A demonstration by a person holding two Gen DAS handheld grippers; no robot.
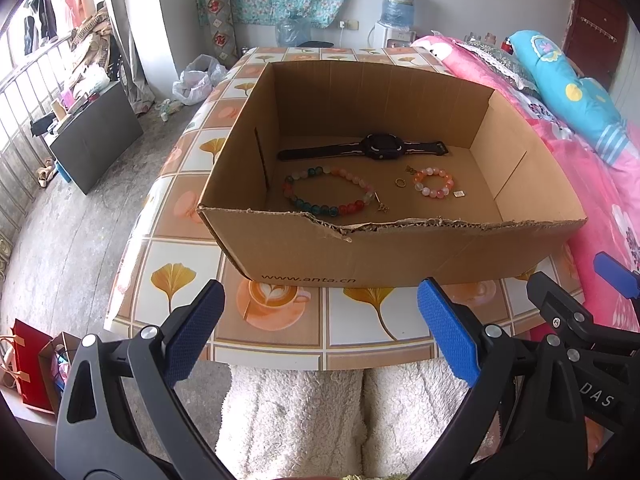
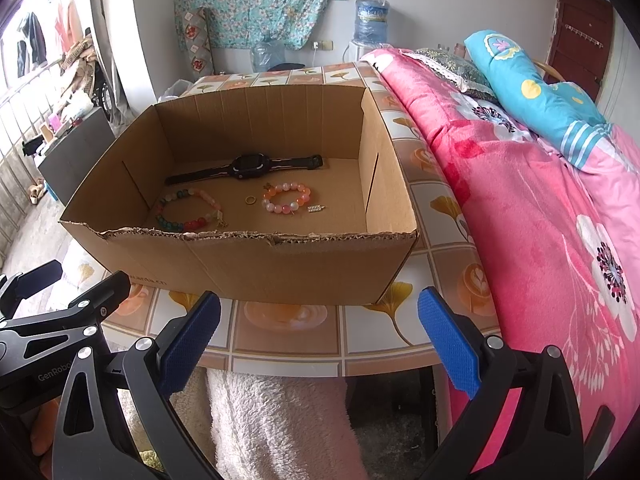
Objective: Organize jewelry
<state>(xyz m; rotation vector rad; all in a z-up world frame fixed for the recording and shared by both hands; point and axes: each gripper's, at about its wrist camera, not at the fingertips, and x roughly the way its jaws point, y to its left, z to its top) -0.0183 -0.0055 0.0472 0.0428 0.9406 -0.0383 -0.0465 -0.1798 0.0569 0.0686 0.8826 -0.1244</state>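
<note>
An open cardboard box (image 1: 400, 248) (image 2: 248, 264) stands on the tiled table. On its floor lie a black watch (image 1: 378, 147) (image 2: 248, 166), a large multicoloured bead bracelet (image 1: 296, 196) (image 2: 173, 216), a small pink-orange bead bracelet (image 1: 428, 190) (image 2: 276, 206), a gold ring (image 1: 400, 182) (image 2: 250, 200) and a small metal charm (image 1: 459, 194) (image 2: 316, 209). My left gripper (image 1: 320, 324) hangs open before the box's near wall, holding nothing. My right gripper (image 2: 320, 328) is open too, at the table's near edge, empty. Each gripper shows at the side of the other's view.
The table (image 1: 280, 320) (image 2: 440, 280) has a tiled cloth with leaf and coffee prints. A bed with a pink quilt (image 2: 540, 220) and blue pillow (image 1: 568, 84) borders it on the right. White fluffy fabric (image 1: 300, 420) lies below the near edge. Bags and clutter sit on the floor, left.
</note>
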